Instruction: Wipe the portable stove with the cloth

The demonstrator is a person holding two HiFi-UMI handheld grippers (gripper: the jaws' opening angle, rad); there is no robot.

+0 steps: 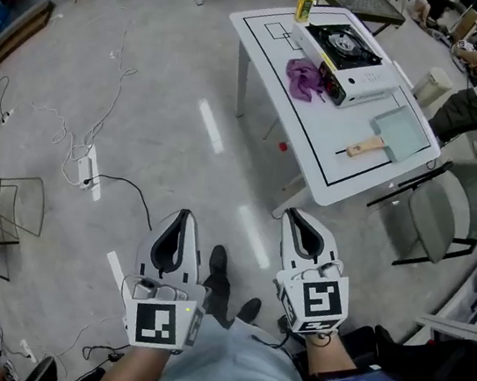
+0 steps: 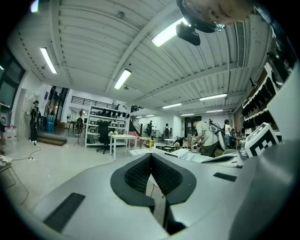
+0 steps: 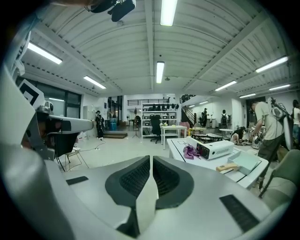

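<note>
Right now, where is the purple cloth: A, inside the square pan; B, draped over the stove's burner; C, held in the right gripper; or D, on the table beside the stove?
D: the purple cloth lies bunched on the white table, next to the side of the portable stove.

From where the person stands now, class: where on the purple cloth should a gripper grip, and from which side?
Probably pinch the purple cloth by its raised crumpled folds, from above on the open side away from the portable stove, whose wall blocks the other.
</note>
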